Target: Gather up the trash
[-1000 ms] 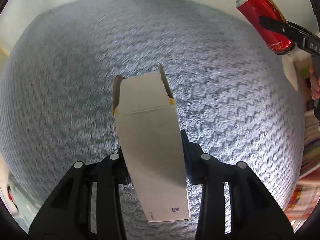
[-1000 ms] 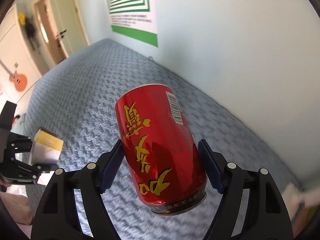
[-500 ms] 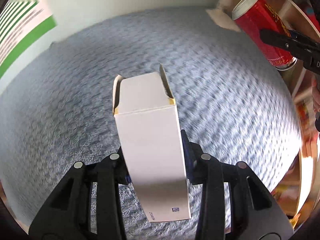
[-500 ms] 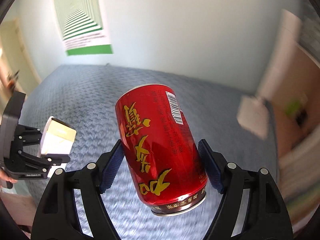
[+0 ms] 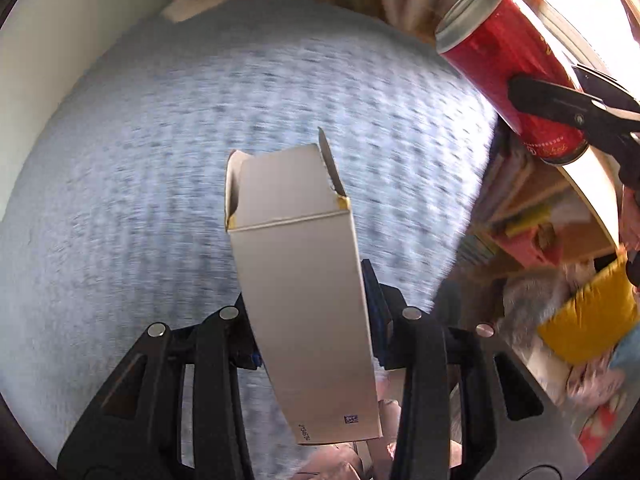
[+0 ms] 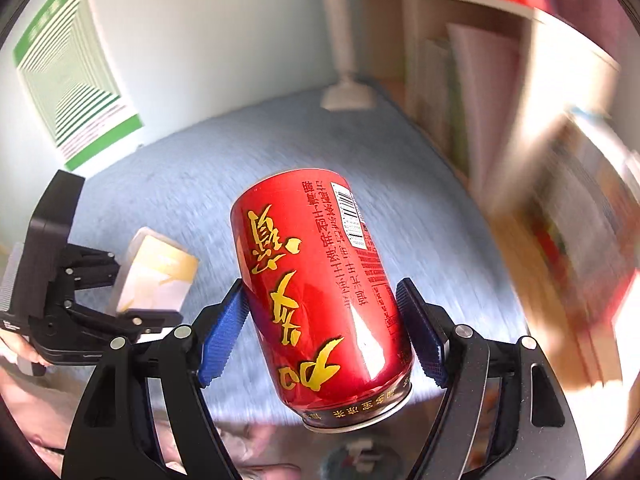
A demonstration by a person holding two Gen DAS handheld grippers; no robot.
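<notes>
My left gripper (image 5: 310,332) is shut on a white cardboard box (image 5: 300,280) with open top flaps, held above a blue-grey bedspread (image 5: 160,140). The box and left gripper also show at the left of the right wrist view (image 6: 156,276). My right gripper (image 6: 320,336) is shut on a red drink can (image 6: 320,280) with yellow characters, held tilted in the air. The can also shows at the upper right of the left wrist view (image 5: 512,68).
A bookshelf (image 6: 500,92) with books stands to the right of the bed. A white lamp base (image 6: 346,92) sits at the bed's far corner. A green striped poster (image 6: 68,72) hangs on the wall. A yellow cushion (image 5: 588,320) lies low right.
Both grippers have swung right with their loads. The view has turned from the wall and bed toward the bookshelf. The grips are unchanged.
</notes>
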